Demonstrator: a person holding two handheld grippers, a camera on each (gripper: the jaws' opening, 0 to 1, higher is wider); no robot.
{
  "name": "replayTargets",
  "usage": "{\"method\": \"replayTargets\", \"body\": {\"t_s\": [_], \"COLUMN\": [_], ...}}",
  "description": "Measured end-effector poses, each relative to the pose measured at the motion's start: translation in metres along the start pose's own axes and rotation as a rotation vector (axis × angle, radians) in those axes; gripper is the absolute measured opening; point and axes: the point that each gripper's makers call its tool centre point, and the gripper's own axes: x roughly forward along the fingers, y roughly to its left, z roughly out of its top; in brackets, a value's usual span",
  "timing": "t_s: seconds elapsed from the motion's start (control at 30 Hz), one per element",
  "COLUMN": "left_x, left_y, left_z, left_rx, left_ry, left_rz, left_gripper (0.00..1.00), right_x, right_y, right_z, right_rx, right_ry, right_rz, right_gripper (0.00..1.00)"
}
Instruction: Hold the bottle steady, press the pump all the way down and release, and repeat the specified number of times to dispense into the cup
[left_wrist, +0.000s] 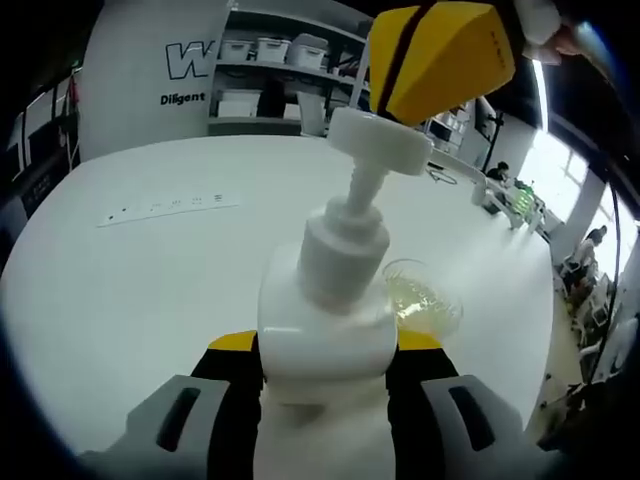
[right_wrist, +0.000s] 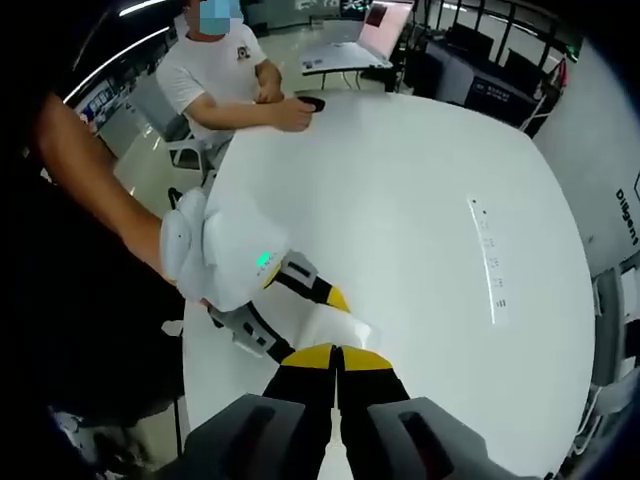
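Bottle (left_wrist: 328, 325) between left tool (left_wrist: 325, 352) jaws

Wall (left_wrist: 150, 60), large letter: a big outlined "W", cut off by the shelving to its right.
Wall, small line below: "Diligent", dark letters on white.
Wall (right_wrist: 625, 215) in the right gripper view: the same word runs sideways, only "Diligen" legible.
Strip on table (left_wrist: 165, 208): small dark marks, too small to read.

Lab or office, storage shelves (left_wrist: 270, 75), laptop (right_wrist: 385, 25)
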Motion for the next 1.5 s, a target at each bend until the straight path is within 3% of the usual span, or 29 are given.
{"method": "replayTargets", "body": {"t_s": [0.27,0.57,0.77,1.13,1.5], "left_x": [-0.0006,-0.0009,-0.0008,-0.0007,-0.0006], "left_y": [-0.0003,-0.0003,0.0,0.0003,0.0002], "left_z": [-0.0001,-0.0002,-0.0003,-0.0008,-0.0009], "left_rx": [-0.002,-0.001,-0.004,-0.007,-0.012], "left_ry": [0.009,0.013,0.018,0.034,0.042], "left_rz": [-0.001,-0.005,-0.006,-0.01,-0.012], "left_gripper": [0.47,0.47,0.47,0.48,0.48], "right_x": [0.0017,0.0022,0.0026,0.0045,0.0048], "right_y": [0.0,0.0,0.0002,0.0024,0.0042], "right_z": [-0.0002,-0.002,-0.0025,-0.0005,-0.0002], "right_rx": [-0.012,-0.008,0.011,-0.034,-0.009], "right_ry": [0.09,0.142,0.159,0.195,0.188], "right_rz": [0.001,0.023,0.029,0.01,0.034], "right_gripper": [0.0,0.0,0.0,0.0,0.0]}}
